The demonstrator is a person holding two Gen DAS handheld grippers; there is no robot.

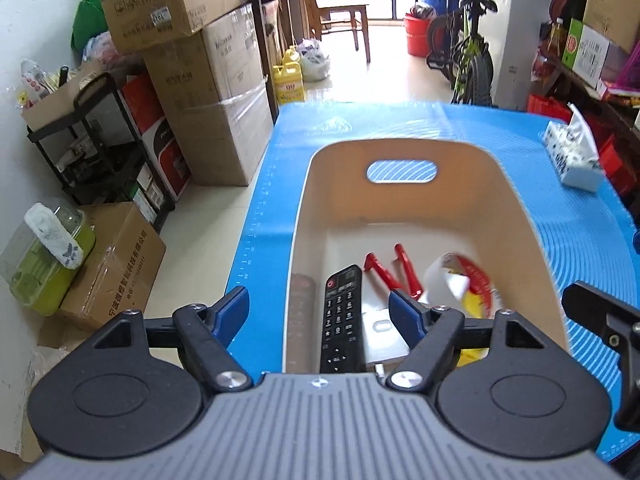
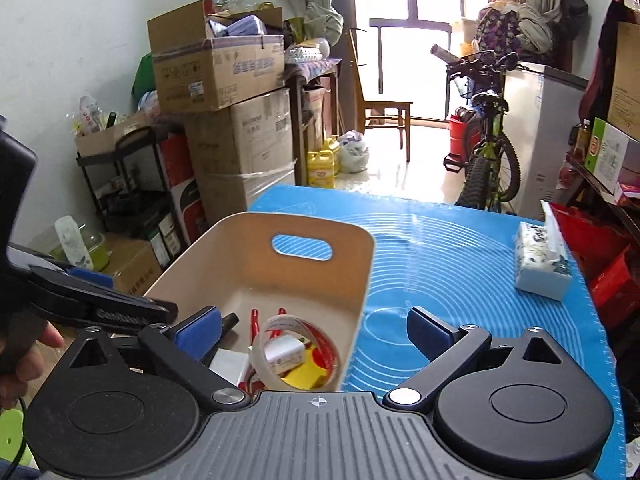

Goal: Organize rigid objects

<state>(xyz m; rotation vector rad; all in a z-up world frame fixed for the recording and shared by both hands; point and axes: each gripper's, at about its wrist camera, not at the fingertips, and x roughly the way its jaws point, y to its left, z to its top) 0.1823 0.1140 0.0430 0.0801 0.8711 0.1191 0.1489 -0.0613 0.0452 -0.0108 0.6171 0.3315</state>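
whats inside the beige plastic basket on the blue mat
The beige plastic basket holds a black remote control, a red plastic clip, a roll of clear tape, a white charger block and something yellow; the grippers cover its near end.

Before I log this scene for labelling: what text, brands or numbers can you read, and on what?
"GenRobot": partly readable on the left gripper, seen from the right wrist.
Digits 1 to 9 and 0: keys of the black remote control in the beige basket.
Cardboard boxes, yellow jug, tissue pack, tape roll: print unreadable.
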